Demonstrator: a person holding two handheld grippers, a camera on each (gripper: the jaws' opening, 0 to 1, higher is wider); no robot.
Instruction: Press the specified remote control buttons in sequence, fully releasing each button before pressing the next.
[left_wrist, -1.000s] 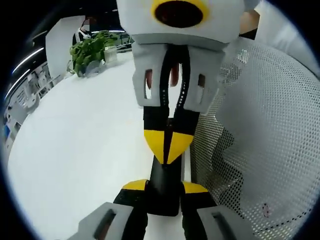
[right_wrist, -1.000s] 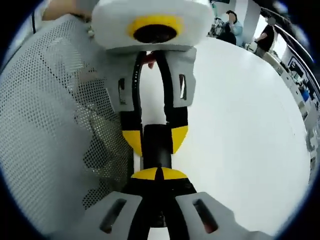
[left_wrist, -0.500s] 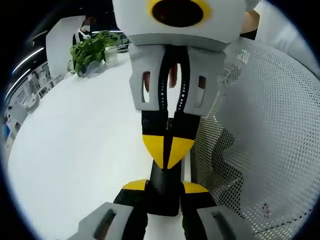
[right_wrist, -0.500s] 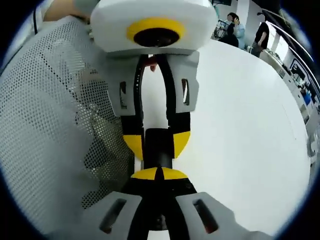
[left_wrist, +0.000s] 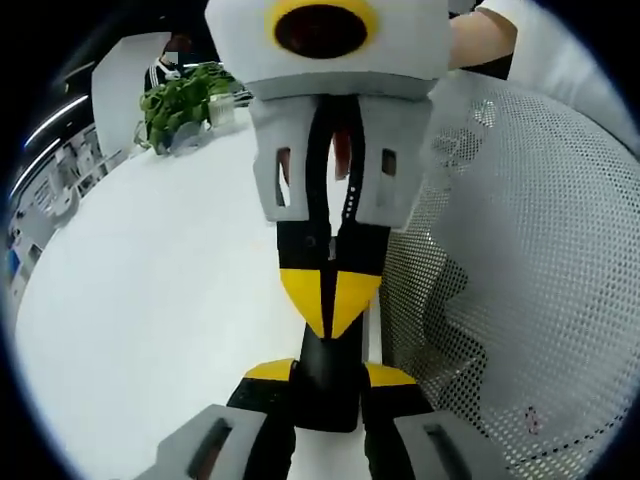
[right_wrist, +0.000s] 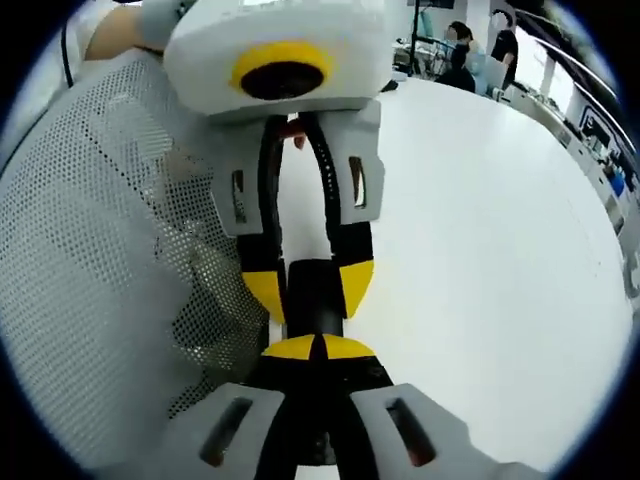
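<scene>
Clamped in the left claw (left_wrist: 325, 372): a thin black remote (left_wrist: 325, 395), pinched on both sides by the yellow tips. Held up over the white counter (left_wrist: 150, 300), not lying on it. Points straight out from that claw, long way aimed at the right claw (left_wrist: 330, 300).

Right claw: closed tight, two yellow tips pressed together into one point, nothing between them. Comes at the remote head-on from the far end, nose to nose with the left claw. Looks to be touching the far part of the remote, or sitting just above it. Too close and too dark to tell which, and no buttons to be made out.

Same story from the right gripper view: closed yellow point at the bottom, black remote right in front of it, gripped by the other claw reaching in from the top.

So, for the next move: remote dead ahead of the right claw, both in one straight line. Probably a press under way or about to start. Needs only a tiny push down with the closed point, then a full lift off before the next button. Needs a steady left claw too, or the remote could tip or slide.

Beside both claws: a big white mesh (left_wrist: 520, 260) full of little holes. Far off on the counter: a green plant (left_wrist: 180, 100).
</scene>
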